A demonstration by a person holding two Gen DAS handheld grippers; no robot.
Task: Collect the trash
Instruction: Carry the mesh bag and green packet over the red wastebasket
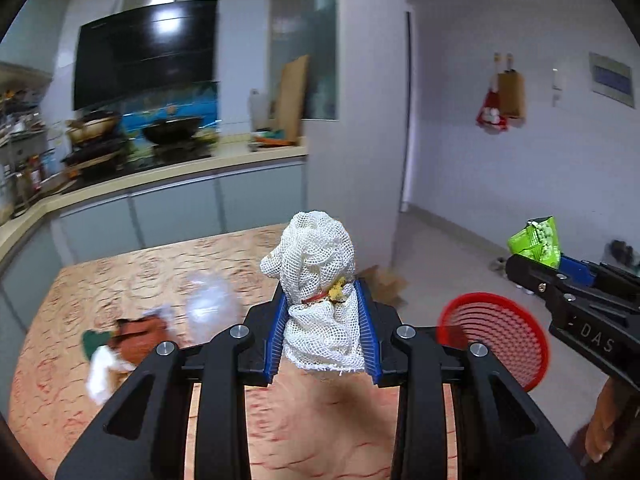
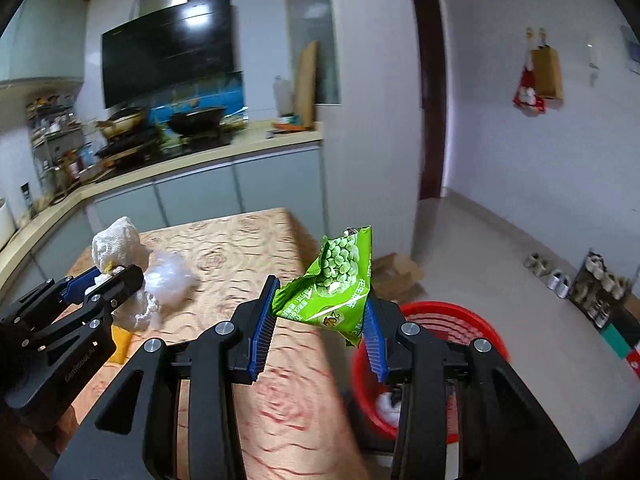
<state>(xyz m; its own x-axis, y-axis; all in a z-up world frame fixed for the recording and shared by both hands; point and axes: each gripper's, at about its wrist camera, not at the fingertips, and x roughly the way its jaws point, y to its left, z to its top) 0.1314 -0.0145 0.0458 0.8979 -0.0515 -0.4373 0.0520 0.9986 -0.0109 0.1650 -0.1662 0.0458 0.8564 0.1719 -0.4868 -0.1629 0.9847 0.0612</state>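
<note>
My left gripper (image 1: pixel 325 308) is shut on a crumpled white mesh cloth (image 1: pixel 316 264) and holds it above the patterned table (image 1: pixel 132 272). It also shows in the right wrist view (image 2: pixel 116 248). My right gripper (image 2: pixel 320 316) is shut on a green pea snack bag (image 2: pixel 336 280), held over the table's right edge, above the red trash basket (image 2: pixel 452 320) on the floor. The bag also shows in the left wrist view (image 1: pixel 538 240), with the basket (image 1: pixel 500 336) below it. A clear plastic wrapper (image 1: pixel 210 304) and a brown, green and white scrap (image 1: pixel 128 340) lie on the table.
A kitchen counter (image 1: pixel 180 172) with woks and a stove runs behind the table. A cardboard box (image 2: pixel 396 276) lies on the floor by the table's far right corner. Shoes (image 2: pixel 556 276) line the right wall. A yellow item (image 2: pixel 120 344) lies on the table under my left gripper.
</note>
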